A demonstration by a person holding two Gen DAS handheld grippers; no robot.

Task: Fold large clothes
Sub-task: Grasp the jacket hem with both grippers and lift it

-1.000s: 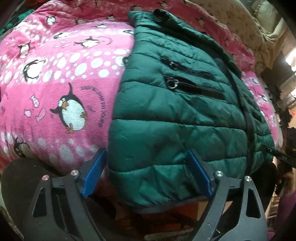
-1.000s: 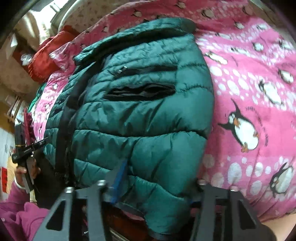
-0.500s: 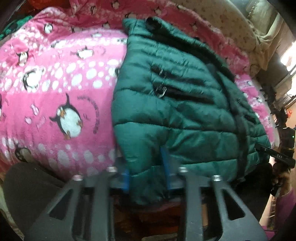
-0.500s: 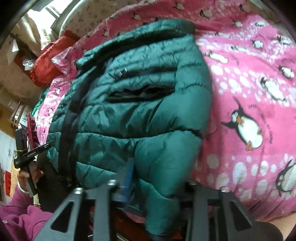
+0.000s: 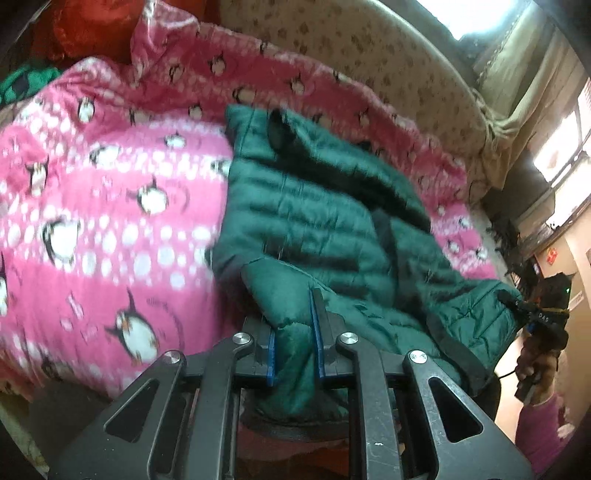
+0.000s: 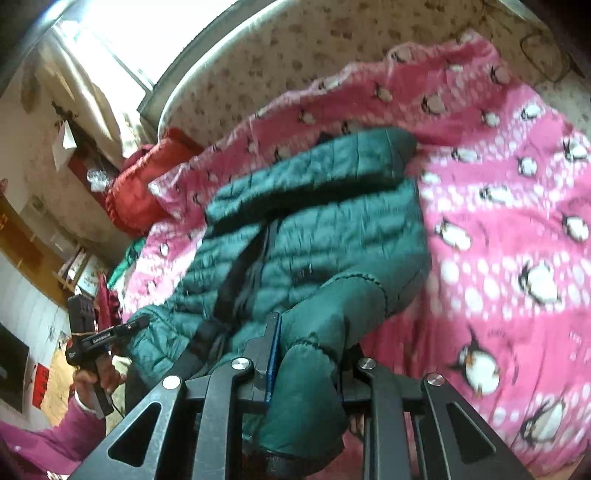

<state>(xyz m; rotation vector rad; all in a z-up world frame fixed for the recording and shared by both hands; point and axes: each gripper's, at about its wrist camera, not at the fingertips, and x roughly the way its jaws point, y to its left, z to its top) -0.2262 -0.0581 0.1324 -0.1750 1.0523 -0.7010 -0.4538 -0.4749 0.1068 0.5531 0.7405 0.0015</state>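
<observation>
A dark green quilted puffer jacket (image 5: 325,221) lies on a pink penguin-print blanket (image 5: 92,221), collar at the far end. My left gripper (image 5: 295,343) is shut on the jacket's near hem corner and holds it lifted and folded over the body. In the right wrist view my right gripper (image 6: 306,365) is shut on the other hem corner of the jacket (image 6: 325,236), also lifted. Each view shows the other gripper held in a hand at the frame's side: the right gripper (image 5: 543,314) and the left gripper (image 6: 96,339).
The blanket (image 6: 517,236) covers a bed with a beige patterned headboard (image 5: 369,48) behind. A red cushion (image 6: 144,184) lies at the bed's far corner. A bright window (image 6: 110,33) is behind it.
Both grippers closed on the jacket's bottom hem and raised it up and forward toward the collar. The views now tilt up toward the headboard.
</observation>
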